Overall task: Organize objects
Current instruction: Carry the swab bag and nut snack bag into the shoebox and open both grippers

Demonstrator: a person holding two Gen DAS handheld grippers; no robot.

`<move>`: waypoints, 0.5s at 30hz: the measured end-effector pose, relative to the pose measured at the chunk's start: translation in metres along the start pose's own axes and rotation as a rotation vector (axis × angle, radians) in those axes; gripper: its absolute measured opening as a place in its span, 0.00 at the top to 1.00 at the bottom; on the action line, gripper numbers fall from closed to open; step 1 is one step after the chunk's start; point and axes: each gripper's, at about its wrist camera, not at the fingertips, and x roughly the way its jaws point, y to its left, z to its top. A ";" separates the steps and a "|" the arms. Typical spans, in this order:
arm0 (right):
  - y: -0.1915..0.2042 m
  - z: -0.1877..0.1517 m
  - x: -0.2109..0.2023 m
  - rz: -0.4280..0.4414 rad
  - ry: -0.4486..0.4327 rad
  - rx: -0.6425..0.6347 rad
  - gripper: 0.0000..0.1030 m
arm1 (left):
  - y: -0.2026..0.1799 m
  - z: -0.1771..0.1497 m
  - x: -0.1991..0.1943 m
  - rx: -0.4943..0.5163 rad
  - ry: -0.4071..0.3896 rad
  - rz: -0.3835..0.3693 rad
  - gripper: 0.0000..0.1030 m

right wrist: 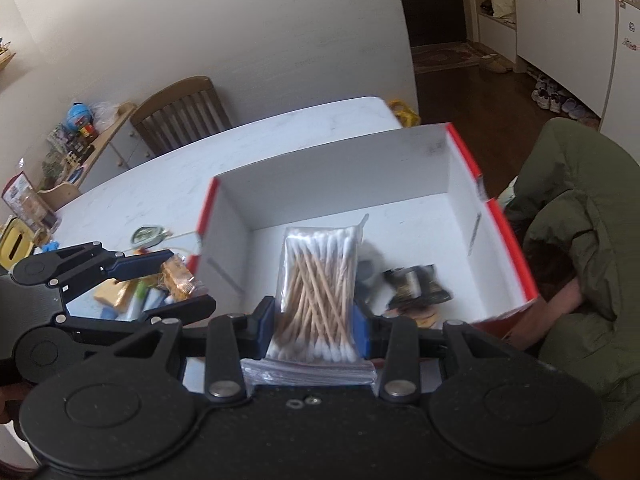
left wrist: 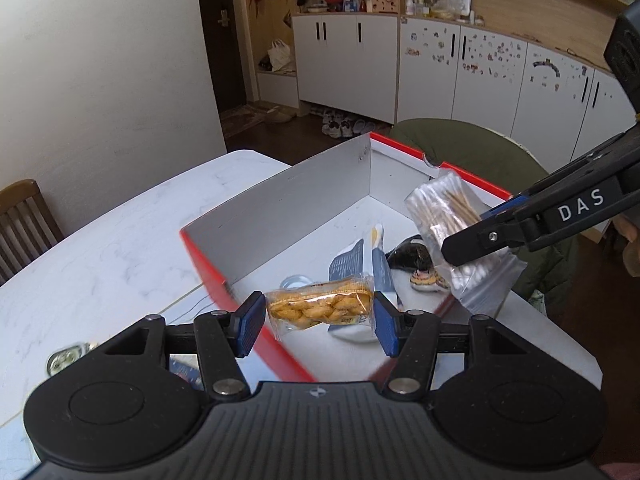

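Note:
My left gripper (left wrist: 318,316) is shut on a clear packet of yellow snacks (left wrist: 320,306), held over the near rim of the red-and-white box (left wrist: 280,200). In the right wrist view the same left gripper (right wrist: 184,280) carries the snack packet (right wrist: 180,276) just left of the box wall (right wrist: 224,232). My right gripper (right wrist: 316,320) is shut on a clear zip bag of cotton swabs (right wrist: 320,276), above the box floor. From the left wrist view, the right gripper (left wrist: 464,236) comes in from the right holding the swab bag (left wrist: 448,216).
Inside the box lie a blue-white packet (left wrist: 360,260), a dark pouch (right wrist: 416,284) and a small round patterned item (left wrist: 428,280). Loose items (right wrist: 132,296) sit on the white table (left wrist: 100,248) left of the box. A green jacket (right wrist: 580,220) drapes a chair at right.

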 end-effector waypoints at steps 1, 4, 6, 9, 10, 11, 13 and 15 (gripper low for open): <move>-0.004 0.002 0.002 -0.003 0.002 -0.001 0.63 | -0.002 0.003 0.005 0.003 0.010 0.002 0.45; -0.014 0.010 0.011 -0.017 0.008 -0.002 0.63 | -0.007 0.012 0.020 0.025 0.029 0.011 0.45; -0.019 0.016 0.016 -0.032 0.005 -0.007 0.63 | -0.008 0.018 0.031 0.030 0.043 0.017 0.45; -0.028 0.025 0.024 -0.056 0.001 -0.017 0.63 | -0.009 0.028 0.046 0.032 0.063 0.030 0.45; -0.031 0.028 0.028 -0.063 0.004 -0.014 0.63 | -0.009 0.031 0.051 0.038 0.070 0.034 0.45; -0.034 0.031 0.032 -0.067 0.009 -0.012 0.63 | -0.008 0.034 0.056 0.047 0.076 0.037 0.45; -0.039 0.035 0.040 -0.077 0.019 -0.008 0.63 | -0.008 0.038 0.067 0.064 0.087 0.046 0.45; -0.043 0.039 0.050 -0.079 0.034 -0.006 0.63 | -0.007 0.043 0.077 0.072 0.099 0.048 0.45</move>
